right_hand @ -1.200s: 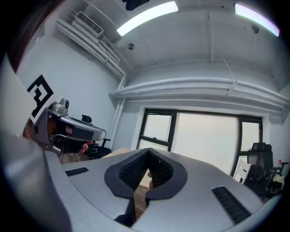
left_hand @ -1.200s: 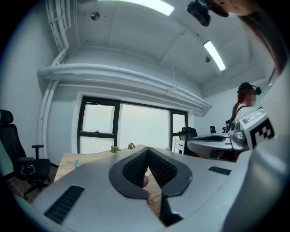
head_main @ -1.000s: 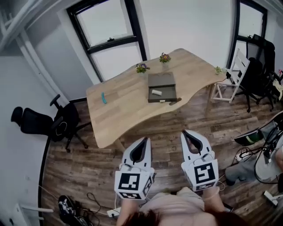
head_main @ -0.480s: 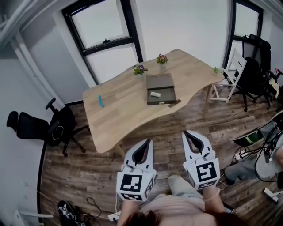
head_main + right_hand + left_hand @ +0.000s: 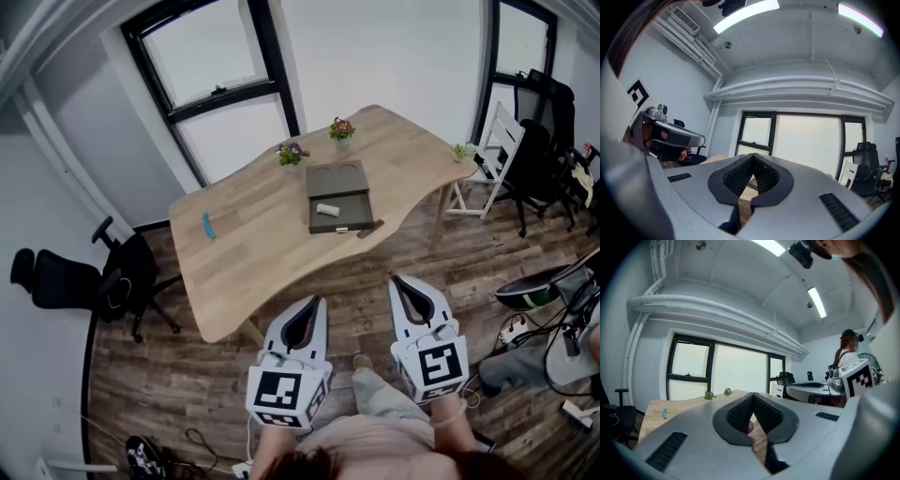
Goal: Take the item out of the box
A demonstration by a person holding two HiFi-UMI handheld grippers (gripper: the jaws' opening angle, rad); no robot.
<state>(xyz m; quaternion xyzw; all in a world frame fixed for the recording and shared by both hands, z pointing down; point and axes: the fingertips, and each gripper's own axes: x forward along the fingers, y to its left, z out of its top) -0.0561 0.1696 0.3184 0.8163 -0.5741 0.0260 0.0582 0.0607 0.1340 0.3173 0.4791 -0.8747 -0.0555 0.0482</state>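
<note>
Both grippers held side by side, fingers closed and empty.
The left gripper (image 5: 315,301) and the right gripper (image 5: 394,278) sit low in the head view, just ahead of the person's torso (image 5: 375,448), pointing away and roughly level. The fingers of each meet at the tips with nothing between them. The left marker cube (image 5: 281,392) and the right marker cube (image 5: 433,364) face upward, with the wrists just behind them at the near edge. The right gripper reaches slightly farther than the left.

Head view steeply down; both gripper views level toward distant table (image 5: 253,234)
</note>
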